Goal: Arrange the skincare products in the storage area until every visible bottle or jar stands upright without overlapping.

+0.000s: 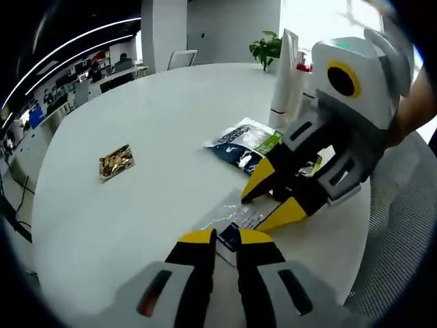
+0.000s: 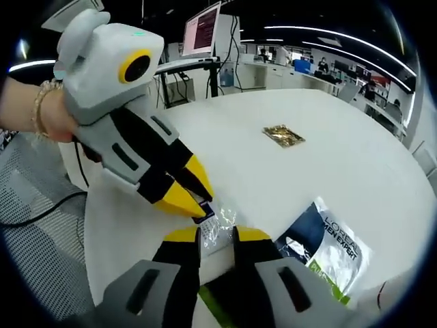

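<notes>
White counter (image 1: pixel 136 225), gold patterned sachet (image 1: pixel 115 162), navy, silver and green packet (image 2: pixel 328 249), yellow-tipped black claw (image 1: pixel 227 237), clear glossy sachet (image 1: pixel 232 217) between its tips

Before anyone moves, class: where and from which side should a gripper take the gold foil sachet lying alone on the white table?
The gold sachet lies flat on the white table, apart from the other packets. Probably best to take one short edge: come in low, nearly level with the tabletop, one jaw sliding under, since its flat face offers nothing to pinch from above.
</notes>
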`<state>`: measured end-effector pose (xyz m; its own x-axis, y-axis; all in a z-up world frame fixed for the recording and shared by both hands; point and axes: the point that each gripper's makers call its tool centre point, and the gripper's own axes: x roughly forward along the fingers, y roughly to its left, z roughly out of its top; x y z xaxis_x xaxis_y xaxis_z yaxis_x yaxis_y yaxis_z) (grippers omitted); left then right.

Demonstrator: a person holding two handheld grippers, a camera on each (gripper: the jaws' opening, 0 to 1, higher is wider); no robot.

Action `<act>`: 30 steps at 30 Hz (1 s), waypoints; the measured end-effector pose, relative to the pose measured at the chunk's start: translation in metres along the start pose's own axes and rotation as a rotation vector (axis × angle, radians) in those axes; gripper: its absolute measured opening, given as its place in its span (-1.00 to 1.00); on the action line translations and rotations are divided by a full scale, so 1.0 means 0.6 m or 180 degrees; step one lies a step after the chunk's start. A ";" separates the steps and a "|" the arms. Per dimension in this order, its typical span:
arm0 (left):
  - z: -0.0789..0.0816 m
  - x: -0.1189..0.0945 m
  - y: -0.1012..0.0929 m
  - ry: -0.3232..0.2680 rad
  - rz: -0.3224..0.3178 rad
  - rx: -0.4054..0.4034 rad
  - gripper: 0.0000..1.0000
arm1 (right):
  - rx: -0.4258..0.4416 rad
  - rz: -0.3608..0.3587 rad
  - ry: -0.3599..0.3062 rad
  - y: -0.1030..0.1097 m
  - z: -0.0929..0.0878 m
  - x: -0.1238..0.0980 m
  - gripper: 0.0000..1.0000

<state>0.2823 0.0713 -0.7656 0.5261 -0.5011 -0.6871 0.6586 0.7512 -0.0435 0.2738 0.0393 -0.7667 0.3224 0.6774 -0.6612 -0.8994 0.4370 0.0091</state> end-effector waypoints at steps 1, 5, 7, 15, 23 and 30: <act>0.003 0.000 -0.003 -0.0030 -0.0018 -0.0039 -0.73 | 0.0010 -0.0016 -0.0016 0.000 0.002 -0.005 -0.60; 0.005 -0.003 -0.007 -0.0023 -0.0010 0.0002 -0.69 | 0.0016 -0.0041 -0.0087 0.000 0.008 -0.017 -0.58; 0.005 -0.005 -0.005 -0.0016 -0.0020 -0.0020 -0.67 | 0.0006 -0.0050 -0.0110 0.000 0.010 -0.023 -0.56; 0.018 -0.029 -0.015 -0.0083 0.0045 -0.0051 -0.49 | 0.0270 -0.0133 -0.0193 -0.004 0.004 -0.059 -0.23; 0.018 -0.052 -0.028 -0.0122 0.0099 -0.0081 -0.19 | 0.0365 -0.0288 -0.0173 -0.002 -0.017 -0.102 0.02; 0.019 -0.071 -0.044 -0.0157 0.0103 -0.0167 -0.03 | 0.0513 -0.0422 -0.0131 -0.001 -0.037 -0.144 0.40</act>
<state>0.2488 0.0680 -0.7272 0.5735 -0.4956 -0.6523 0.6123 0.7883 -0.0607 0.2398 -0.0324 -0.7262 0.4496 0.6299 -0.6334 -0.7905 0.6107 0.0462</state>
